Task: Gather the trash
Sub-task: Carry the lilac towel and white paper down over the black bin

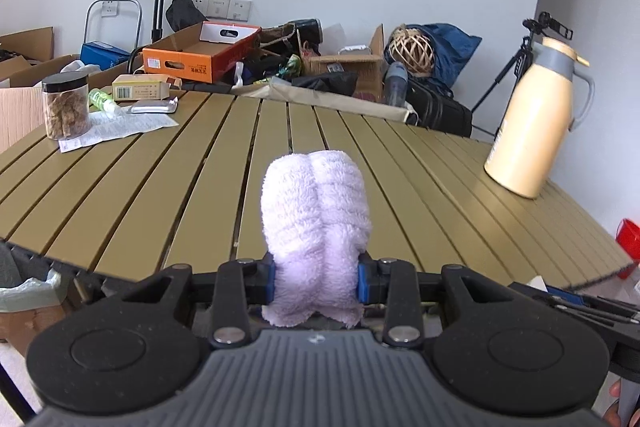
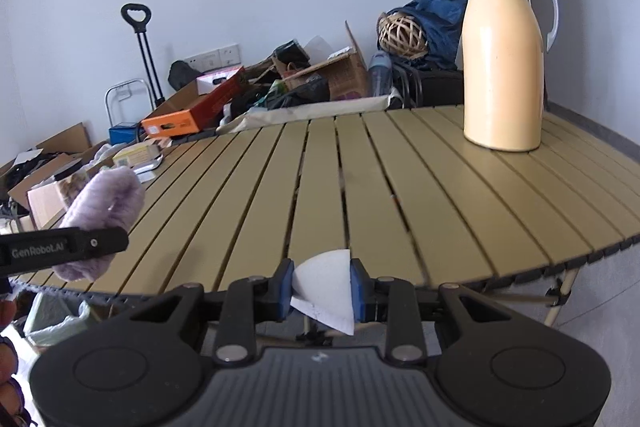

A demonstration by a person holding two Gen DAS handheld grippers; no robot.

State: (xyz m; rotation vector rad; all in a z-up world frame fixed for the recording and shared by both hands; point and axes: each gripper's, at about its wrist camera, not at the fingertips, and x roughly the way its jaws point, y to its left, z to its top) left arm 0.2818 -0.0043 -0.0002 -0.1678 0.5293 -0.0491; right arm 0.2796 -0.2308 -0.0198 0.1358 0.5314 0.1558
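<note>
Between the blue pads of the left gripper [image 1: 316, 279] a folded lilac fluffy cloth [image 1: 316, 211] is pinched, its rolled end projecting ahead over the slatted table [image 1: 160, 187]. Ahead and to the right of that gripper a cream jug [image 1: 532, 119] is seen; far ahead to its left, a jar [image 1: 66, 107] on a paper sheet. By the right gripper [image 2: 322, 291] a white paper scrap [image 2: 326, 287] is clamped at the table's near edge. A lined bin [image 2: 56, 319] is seen below to its left.

Table contents: one thermos jug [image 1: 534, 119], one lidded jar [image 1: 66, 107], one small green bottle [image 1: 102, 101], one printed sheet [image 1: 120, 127].
</note>
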